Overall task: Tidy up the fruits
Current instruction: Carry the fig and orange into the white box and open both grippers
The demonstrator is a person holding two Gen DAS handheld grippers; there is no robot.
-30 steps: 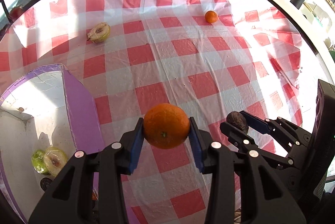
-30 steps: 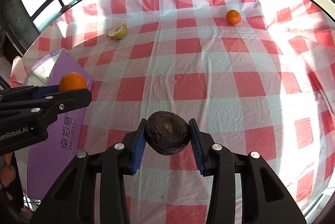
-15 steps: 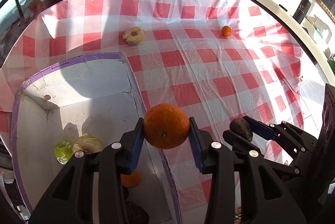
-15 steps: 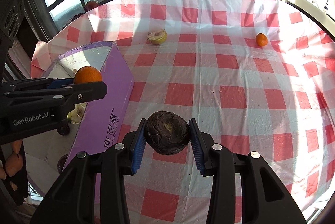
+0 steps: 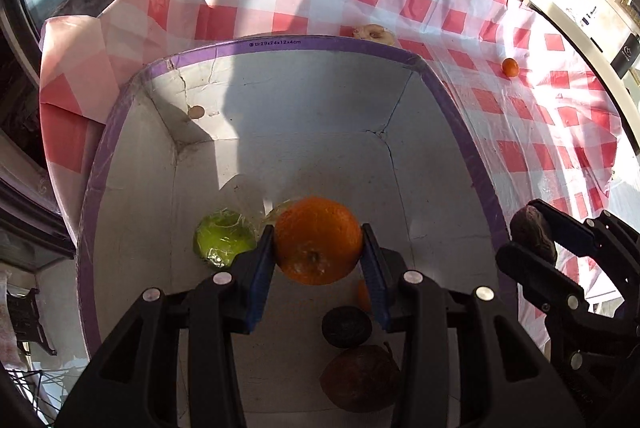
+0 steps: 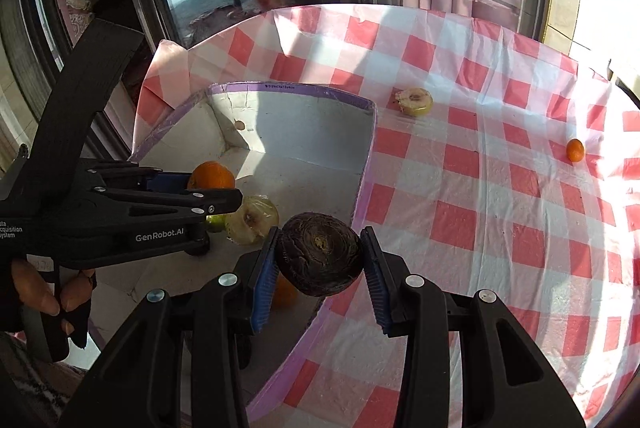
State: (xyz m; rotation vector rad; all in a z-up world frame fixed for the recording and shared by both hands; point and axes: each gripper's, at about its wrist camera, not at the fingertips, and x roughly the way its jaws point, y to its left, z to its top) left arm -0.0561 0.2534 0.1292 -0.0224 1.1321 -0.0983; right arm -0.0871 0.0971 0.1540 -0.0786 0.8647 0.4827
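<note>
Left wrist: orange (image 5: pixel 318 240) hides wrapped fruit (image 5: pixel 276 214).

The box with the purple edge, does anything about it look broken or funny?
Yes. The box has cracks in its white inner wall near the far left corner, where the lining looks torn. A small round brownish spot sits on that wall too; what it is I cannot tell. The fruit inside looks fine.

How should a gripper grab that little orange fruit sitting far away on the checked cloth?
The small orange fruit lies alone on the tablecloth, nothing beside it. It looks round, so probably come straight down from above and pinch its widest middle, one finger on each side.
</note>
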